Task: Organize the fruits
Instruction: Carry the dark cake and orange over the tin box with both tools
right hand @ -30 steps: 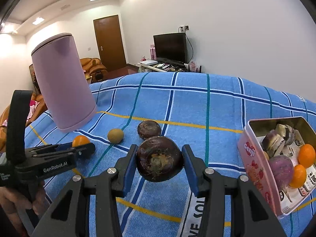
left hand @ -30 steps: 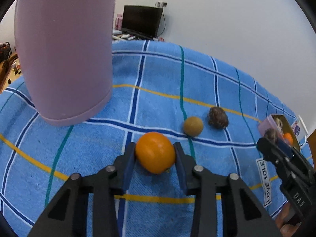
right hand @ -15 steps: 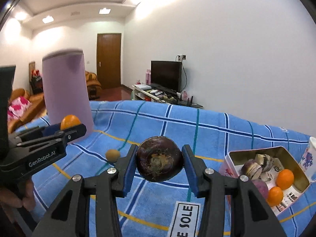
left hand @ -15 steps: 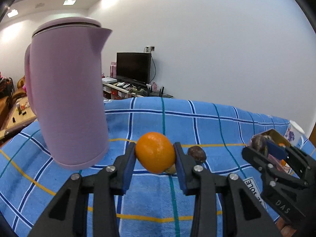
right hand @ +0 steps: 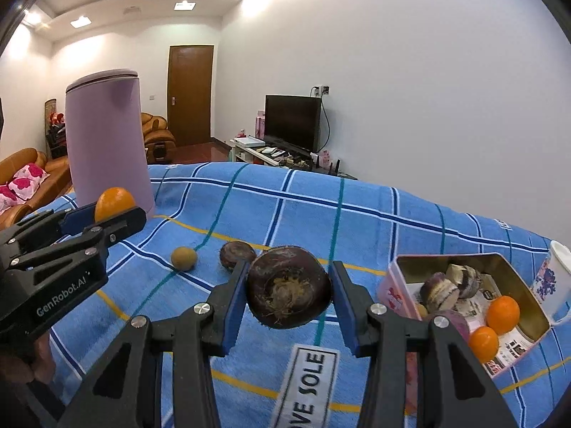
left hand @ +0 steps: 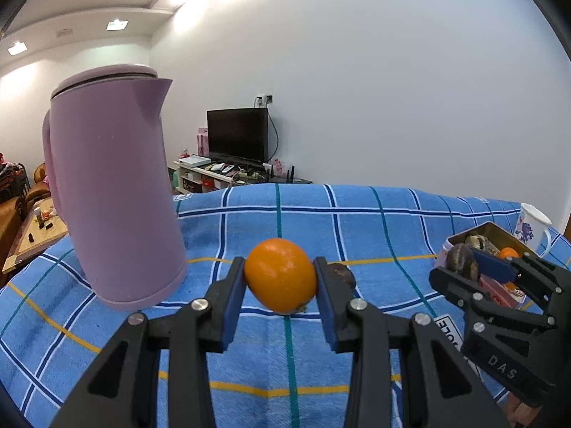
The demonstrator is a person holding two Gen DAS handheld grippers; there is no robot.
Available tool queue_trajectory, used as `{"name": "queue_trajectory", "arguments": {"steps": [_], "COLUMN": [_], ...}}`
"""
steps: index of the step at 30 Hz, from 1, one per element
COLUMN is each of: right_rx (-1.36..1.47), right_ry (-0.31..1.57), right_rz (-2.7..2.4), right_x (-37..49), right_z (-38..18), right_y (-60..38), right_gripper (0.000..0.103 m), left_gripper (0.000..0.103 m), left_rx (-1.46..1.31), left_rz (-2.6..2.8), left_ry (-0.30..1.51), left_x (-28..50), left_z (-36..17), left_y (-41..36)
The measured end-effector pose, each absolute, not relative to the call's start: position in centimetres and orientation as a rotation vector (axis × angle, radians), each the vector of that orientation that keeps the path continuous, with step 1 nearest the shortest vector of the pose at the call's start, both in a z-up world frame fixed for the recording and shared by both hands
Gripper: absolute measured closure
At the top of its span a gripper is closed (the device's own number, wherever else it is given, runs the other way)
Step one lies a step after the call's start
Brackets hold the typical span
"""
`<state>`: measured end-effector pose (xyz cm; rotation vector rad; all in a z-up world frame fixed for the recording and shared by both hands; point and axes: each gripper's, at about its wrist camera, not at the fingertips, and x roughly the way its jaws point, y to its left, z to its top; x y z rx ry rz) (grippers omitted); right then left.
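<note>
Both grippers have risen off the blue cloth (left hand: 357, 221), lifting the orange (left hand: 281, 279) and the dark fruit (right hand: 289, 291)

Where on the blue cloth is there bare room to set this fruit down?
Bare cloth lies between the purple kettle and the tin, behind the small brown fruit and the dark fruit. The near strip around the label is bare too. The tin is crowded, with a mug behind it.

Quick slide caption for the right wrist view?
Right gripper holds a dark fruit above the blue cloth, tin alongside.

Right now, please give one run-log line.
left gripper: shut on round orange fruit | right gripper: shut on dark brown-purple round fruit | both lifted
</note>
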<state>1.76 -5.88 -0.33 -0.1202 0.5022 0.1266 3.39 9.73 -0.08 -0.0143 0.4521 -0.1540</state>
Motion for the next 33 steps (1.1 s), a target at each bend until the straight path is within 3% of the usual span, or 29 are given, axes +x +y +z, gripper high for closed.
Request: {"name": "queue_trajectory", "arguments": {"steps": [33], "right_rx": [-0.136], "right_ry": [0.463], "right_rz": [0.042], "right_x": [-0.2], "right_z": [1.1], "right_y": [-13.0], "right_gripper": [0.056], "left_gripper": [0.064], "left_rx": [-0.025], "left_rz": [-0.244], "left_ry": [0.506], "left_x": [1.7], "left_z": [0.8], "left_y": [0.4]}}
